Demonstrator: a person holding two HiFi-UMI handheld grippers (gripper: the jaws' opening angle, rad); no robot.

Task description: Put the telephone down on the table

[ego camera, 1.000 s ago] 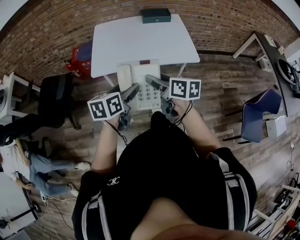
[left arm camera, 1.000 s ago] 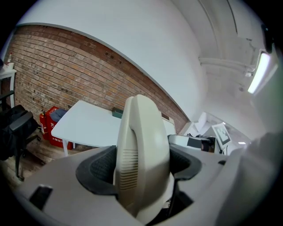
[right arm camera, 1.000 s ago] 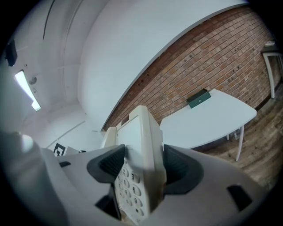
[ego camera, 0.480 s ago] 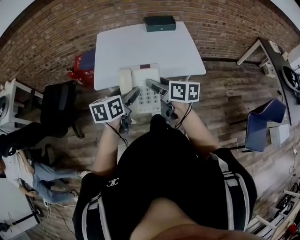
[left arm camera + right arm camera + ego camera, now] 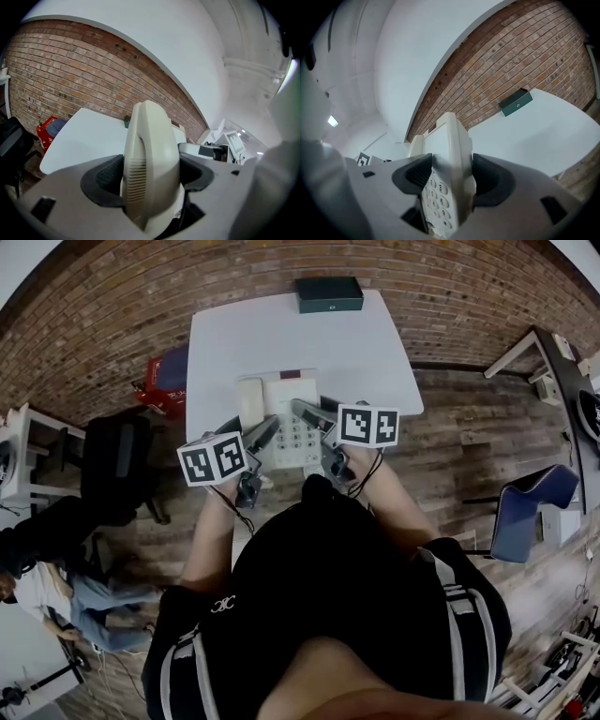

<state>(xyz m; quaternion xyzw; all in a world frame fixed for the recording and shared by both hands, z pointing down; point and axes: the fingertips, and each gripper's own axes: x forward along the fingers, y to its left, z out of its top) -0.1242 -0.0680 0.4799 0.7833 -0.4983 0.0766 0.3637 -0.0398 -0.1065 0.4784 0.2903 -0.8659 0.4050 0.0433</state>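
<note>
the telephone seems to be held up over the near edge of the white table. the left gripper squeezes its handset side. the right gripper squeezes its button side. this looks like the carrying step. next, both grippers should go down together, keep it flat, then let go.

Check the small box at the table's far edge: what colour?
Dark green box. It shows best in the head view.
</note>
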